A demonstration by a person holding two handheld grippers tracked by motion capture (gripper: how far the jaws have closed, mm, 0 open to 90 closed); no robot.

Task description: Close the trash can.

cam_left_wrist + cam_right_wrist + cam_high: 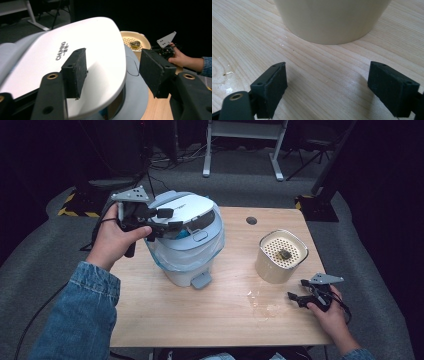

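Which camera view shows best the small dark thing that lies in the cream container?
The high view shows it best: the small dark thing lies on the perforated insert of the cream container, seen from above. The left gripper view shows it farther off, past the white lid. The right gripper view gives the container's outer wall, not its inside.

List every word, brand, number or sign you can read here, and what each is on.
"CHIGO": dark print on the white lid of the bin.
Small characters beside it: too blurred to read.
Beige container: no text visible.
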